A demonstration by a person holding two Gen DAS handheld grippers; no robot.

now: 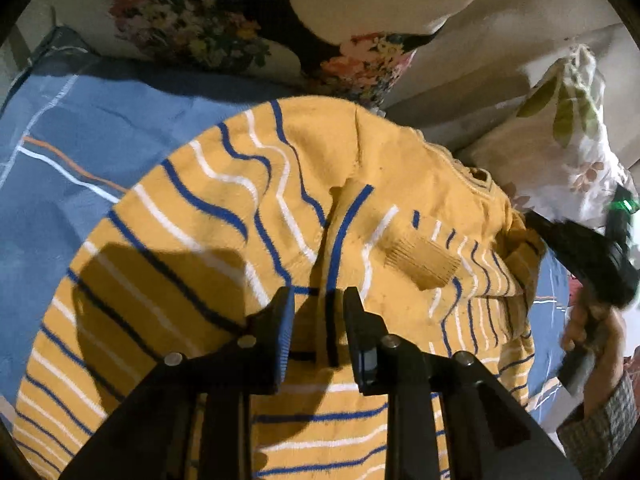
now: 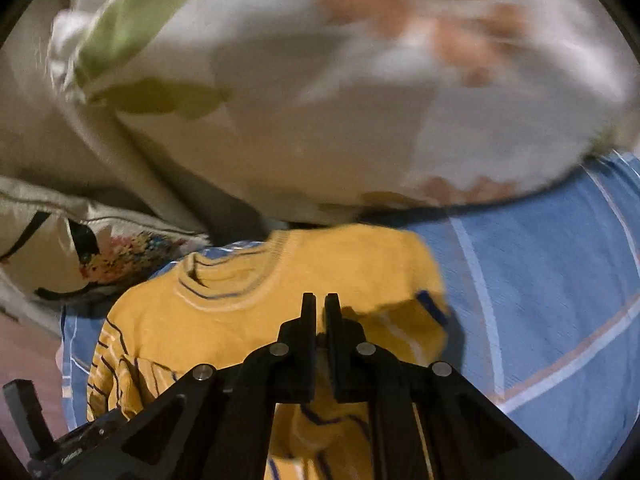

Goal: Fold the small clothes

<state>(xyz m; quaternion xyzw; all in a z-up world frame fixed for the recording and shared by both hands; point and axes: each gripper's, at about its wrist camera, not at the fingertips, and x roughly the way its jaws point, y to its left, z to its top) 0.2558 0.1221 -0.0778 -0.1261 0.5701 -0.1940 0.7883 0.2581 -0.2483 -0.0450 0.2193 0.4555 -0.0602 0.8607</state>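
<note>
Because the sweater [image 1: 288, 216] is a soft, light knit, it will sag and crease when lifted, so I judge a hem, cuff or shoulder edge the best place to pinch. It lies spread on the blue sheet [image 1: 80, 128], just below the pillows [image 1: 188, 28]. The left gripper [image 1: 318, 324] stands slightly apart over a raised fold of the sweater, gripping nothing. The right gripper [image 2: 320, 320] is closed and empty, over the sweater near its collar.

A small mustard-yellow knitted sweater [image 1: 224, 216] with thin blue and white stripes lies spread on a blue bedsheet. One sleeve is folded across its body, ribbed cuff lying on the chest. The round neckline points toward the pillows.
</note>
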